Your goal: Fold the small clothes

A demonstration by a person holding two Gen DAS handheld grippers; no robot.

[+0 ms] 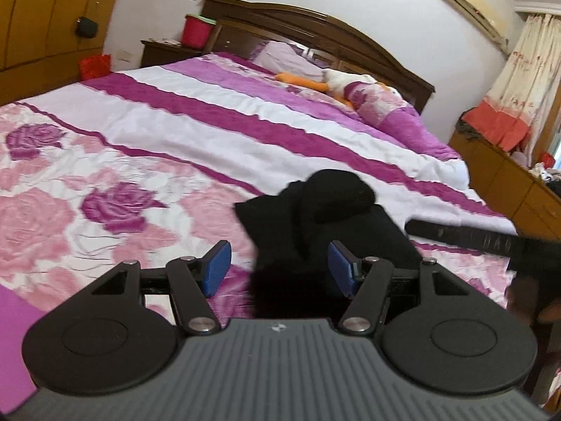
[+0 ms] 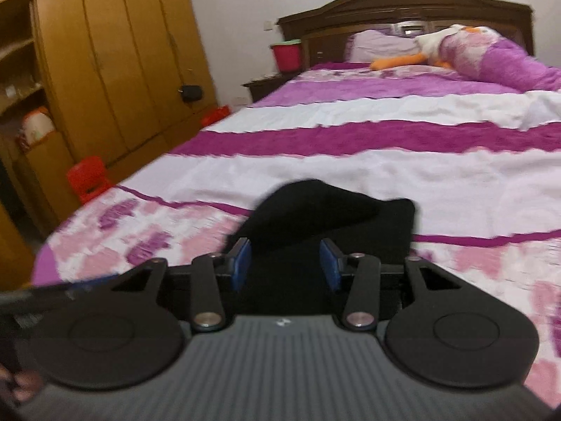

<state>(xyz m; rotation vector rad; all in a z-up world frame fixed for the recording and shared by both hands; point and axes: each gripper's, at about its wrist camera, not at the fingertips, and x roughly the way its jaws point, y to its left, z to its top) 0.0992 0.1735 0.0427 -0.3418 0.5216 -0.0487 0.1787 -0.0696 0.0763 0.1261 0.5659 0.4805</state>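
A small black garment (image 1: pixel 326 217) lies bunched on the pink and purple floral bedspread (image 1: pixel 115 161), near the foot of the bed. My left gripper (image 1: pixel 278 268) is open, its blue pads either side of the garment's near edge, which is dark and blurred between them. In the right wrist view the same black garment (image 2: pixel 333 217) lies just ahead of my right gripper (image 2: pixel 285 265), which is open with the cloth's near part between its blue pads. The right gripper's black finger also shows in the left wrist view (image 1: pixel 459 236), at the right beside the garment.
A dark wooden headboard (image 1: pixel 315 31) and pillows with a plush toy (image 1: pixel 336 82) are at the far end. A wooden wardrobe (image 2: pixel 115 70) and red stool (image 2: pixel 87 179) stand left of the bed. A low wooden cabinet (image 1: pixel 508 175) stands to the right.
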